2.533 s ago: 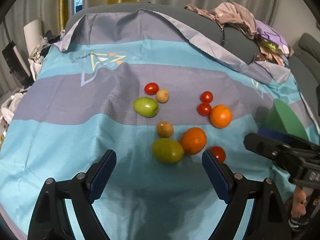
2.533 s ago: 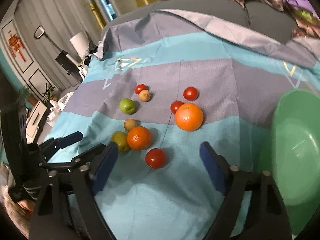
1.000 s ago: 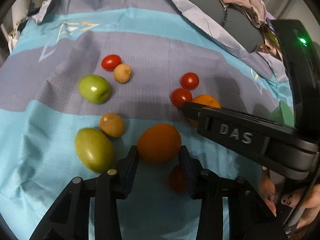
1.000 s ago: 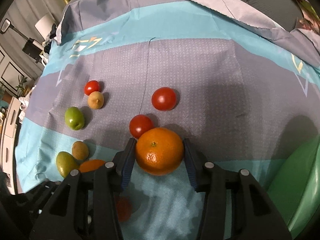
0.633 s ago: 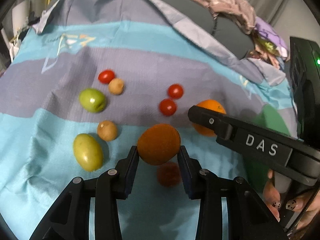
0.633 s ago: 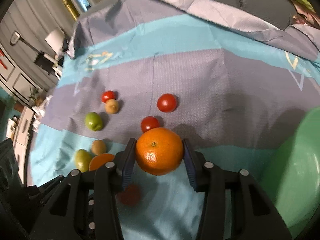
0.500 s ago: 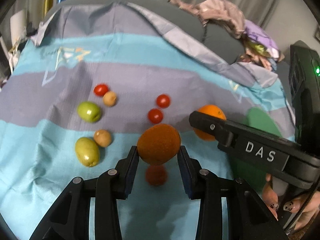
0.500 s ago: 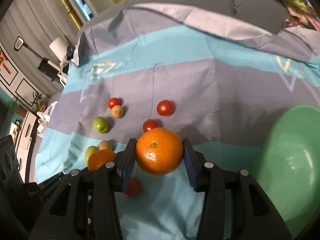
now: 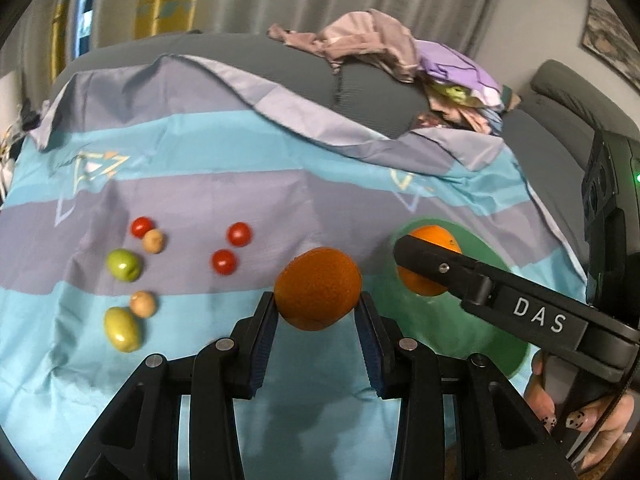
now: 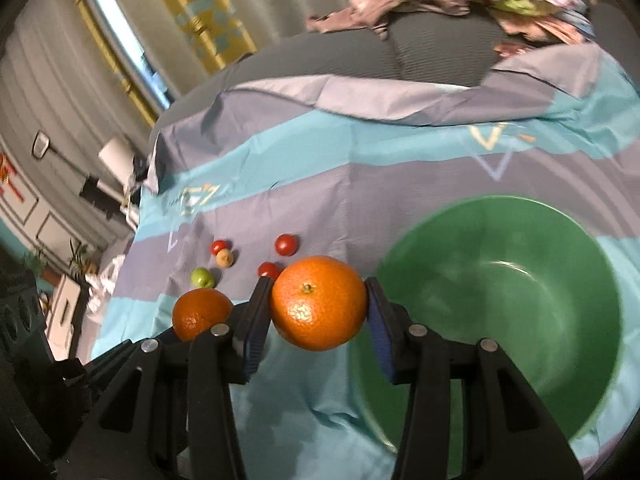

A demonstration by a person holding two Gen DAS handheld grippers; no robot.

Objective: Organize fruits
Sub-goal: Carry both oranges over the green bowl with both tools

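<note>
While both oranges are held off the striped cloth [image 9: 192,184], the L gripper [image 9: 318,314] jaws are clamped on 1 orange [image 9: 318,288] and the R gripper [image 10: 318,312] jaws on a 2nd orange [image 10: 319,303], just beside the green bowl [image 10: 500,216]. 2 cherry tomatoes [image 9: 239,234], 2 green fruits [image 9: 123,264] are seen left on cloth.

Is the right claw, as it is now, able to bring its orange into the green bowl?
Probably yes: the right claw holds its orange beside the green bowl, which looks empty, with nothing between.
</note>
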